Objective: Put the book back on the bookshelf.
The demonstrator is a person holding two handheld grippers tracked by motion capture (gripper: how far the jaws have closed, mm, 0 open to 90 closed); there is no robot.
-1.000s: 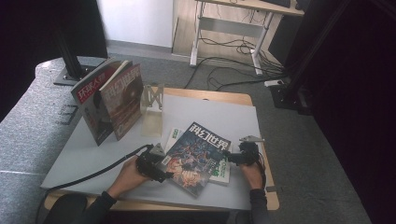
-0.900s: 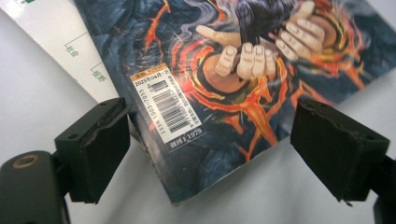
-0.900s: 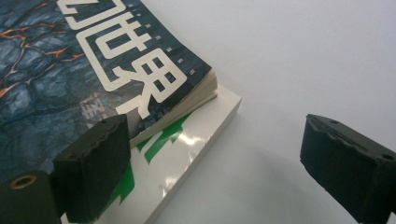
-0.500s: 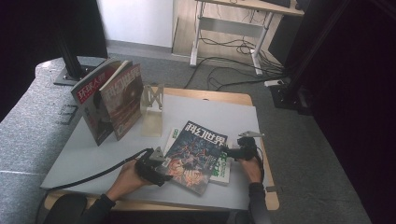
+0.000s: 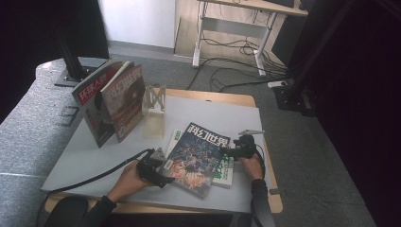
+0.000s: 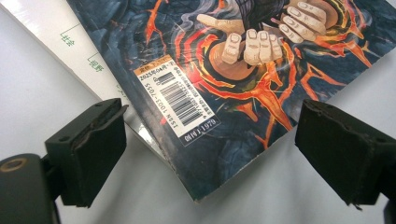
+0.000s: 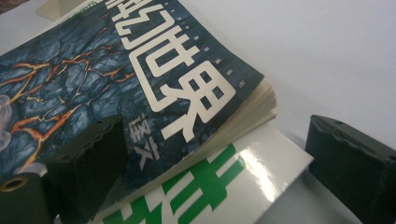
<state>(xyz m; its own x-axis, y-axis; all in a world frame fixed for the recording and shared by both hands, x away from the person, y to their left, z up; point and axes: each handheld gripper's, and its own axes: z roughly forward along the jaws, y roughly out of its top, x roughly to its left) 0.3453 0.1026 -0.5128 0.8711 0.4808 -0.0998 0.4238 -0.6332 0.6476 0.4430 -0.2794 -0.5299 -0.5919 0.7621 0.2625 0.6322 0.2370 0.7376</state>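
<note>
Left gripper (image 6: 210,154): your jaws had just been opening, gaping around the dark magazine's (image 5: 198,158) barcode corner, clamping nothing | right gripper (image 7: 212,161): likewise spread at its title corner | magazine lay atop the green-lettered book (image 5: 224,169) on the table (image 5: 85,156) | advice: bite only the magazine's edge, then lift evenly.

The top magazine (image 5: 198,158) has a dark blue-black cover veined with orange-red cracks, pale cream hands, large white characters, and a white barcode label with an orange strip. The book (image 5: 226,170) beneath it is glossy white with bright green lettering, and both lie on a pale grey mat (image 5: 94,151) over a light wooden table (image 5: 236,98). Two magazines (image 5: 111,105) standing at the back show red and brown covers with white characters, beside a clear stand (image 5: 154,111); both grippers (image 5: 151,169) (image 5: 242,147) are black.
</note>
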